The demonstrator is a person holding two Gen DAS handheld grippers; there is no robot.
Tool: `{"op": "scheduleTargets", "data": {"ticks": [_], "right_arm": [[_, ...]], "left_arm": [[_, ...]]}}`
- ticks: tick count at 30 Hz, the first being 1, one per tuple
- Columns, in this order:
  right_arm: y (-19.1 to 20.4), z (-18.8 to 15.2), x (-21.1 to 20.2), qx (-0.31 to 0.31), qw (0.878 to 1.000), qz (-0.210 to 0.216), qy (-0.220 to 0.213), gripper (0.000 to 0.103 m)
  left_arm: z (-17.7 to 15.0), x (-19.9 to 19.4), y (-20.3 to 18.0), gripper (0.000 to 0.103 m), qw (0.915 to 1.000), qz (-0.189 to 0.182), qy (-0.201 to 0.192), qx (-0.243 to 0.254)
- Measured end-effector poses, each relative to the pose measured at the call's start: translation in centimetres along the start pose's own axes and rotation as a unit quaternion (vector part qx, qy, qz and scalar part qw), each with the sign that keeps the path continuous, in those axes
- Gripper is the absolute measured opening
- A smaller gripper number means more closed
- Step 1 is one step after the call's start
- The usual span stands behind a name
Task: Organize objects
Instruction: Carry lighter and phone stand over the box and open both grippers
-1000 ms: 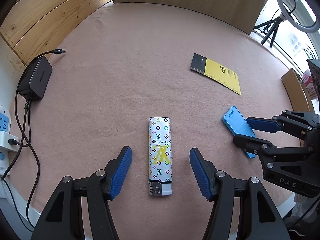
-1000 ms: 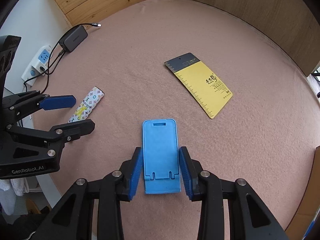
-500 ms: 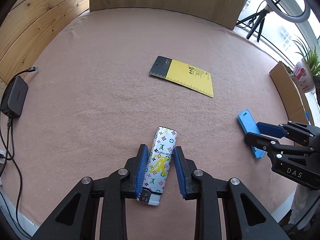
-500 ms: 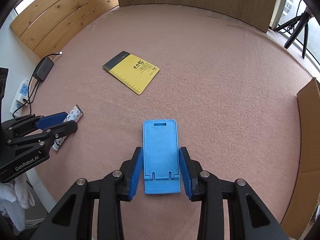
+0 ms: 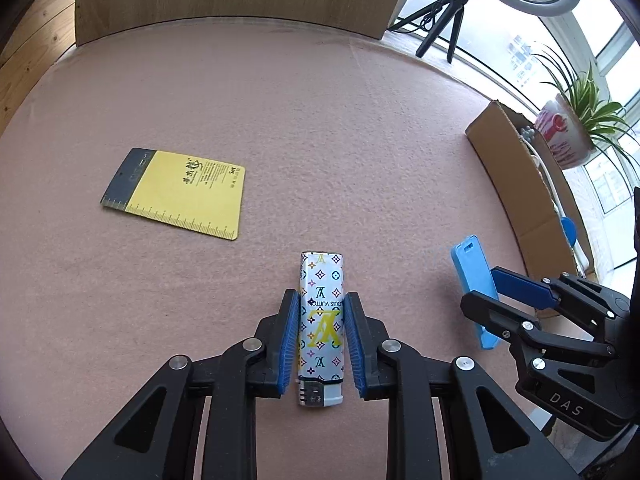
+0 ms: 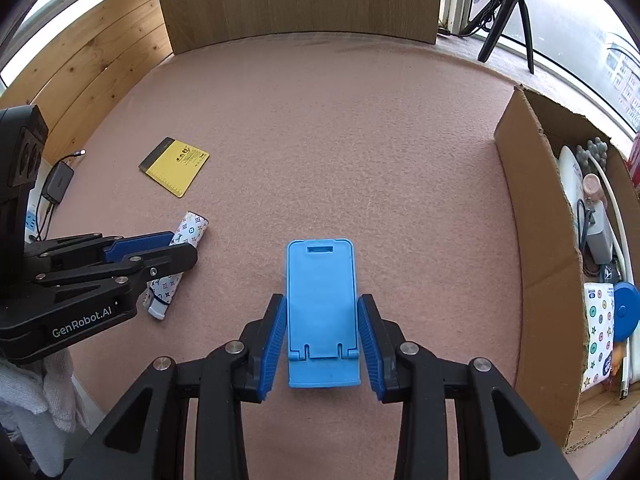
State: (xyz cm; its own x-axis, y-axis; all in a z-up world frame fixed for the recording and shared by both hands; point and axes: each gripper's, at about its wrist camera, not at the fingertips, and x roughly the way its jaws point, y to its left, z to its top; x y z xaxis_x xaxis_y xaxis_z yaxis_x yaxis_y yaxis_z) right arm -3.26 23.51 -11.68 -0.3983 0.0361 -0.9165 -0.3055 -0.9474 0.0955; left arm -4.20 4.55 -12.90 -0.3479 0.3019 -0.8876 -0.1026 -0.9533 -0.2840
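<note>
Since a second ago, both grippers have swung across the table toward its right side, and the left gripper (image 5: 321, 344), then spread wide around the patterned lighter (image 5: 321, 320), now has its blue pads on the lighter's long sides, the jaws closing. Seen from the left wrist, the lighter sits lower centre of the frame, pointing up the picture, its metal head toward the camera. At middle left, a yellow ruler card (image 5: 176, 194) lies flat on the pink table (image 5: 320, 120), well apart from the lighter. At the right edge the right gripper (image 5: 486, 300) pinches a blue phone stand (image 5: 476, 284), with an open cardboard box (image 5: 520, 184) just beyond it and a potted plant (image 5: 568, 136) at the upper right. From the right wrist view, the right gripper (image 6: 322, 344) clamps the phone stand (image 6: 321, 304) by its two long edges at lower centre. At left, the left gripper (image 6: 168, 248) holds the lighter (image 6: 176, 260) tilted, with the ruler card (image 6: 175, 166) further up the frame. Filling the right side, the cardboard box (image 6: 536, 240) holds mixed items. A black charger (image 6: 58, 182) and its cable lie at the far left edge.
</note>
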Motion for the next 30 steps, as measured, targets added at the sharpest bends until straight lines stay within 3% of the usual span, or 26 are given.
{"op": "scheduleTargets", "data": {"ticks": [7,20,30], "right_arm": [[-2.3,0.0,-1.8,0.038,0.999,-0.005,-0.027,0.033],[-9.3,0.2,-7.1,0.113,0.989,-0.015,-0.089,0.033],[-14.4,0.0,-9.6,0.153,0.981,-0.033,-0.115,0.033]], "left_arm": [[0.8,-0.2,-3.0,0.024,0.9994,-0.016,-0.005,0.031],[9.3,1.1,-12.4,0.024,0.9926,-0.048,-0.041,0.103],[12.9,2.7,-19.9,0.024,0.9833,-0.068,-0.053,0.16]]}}
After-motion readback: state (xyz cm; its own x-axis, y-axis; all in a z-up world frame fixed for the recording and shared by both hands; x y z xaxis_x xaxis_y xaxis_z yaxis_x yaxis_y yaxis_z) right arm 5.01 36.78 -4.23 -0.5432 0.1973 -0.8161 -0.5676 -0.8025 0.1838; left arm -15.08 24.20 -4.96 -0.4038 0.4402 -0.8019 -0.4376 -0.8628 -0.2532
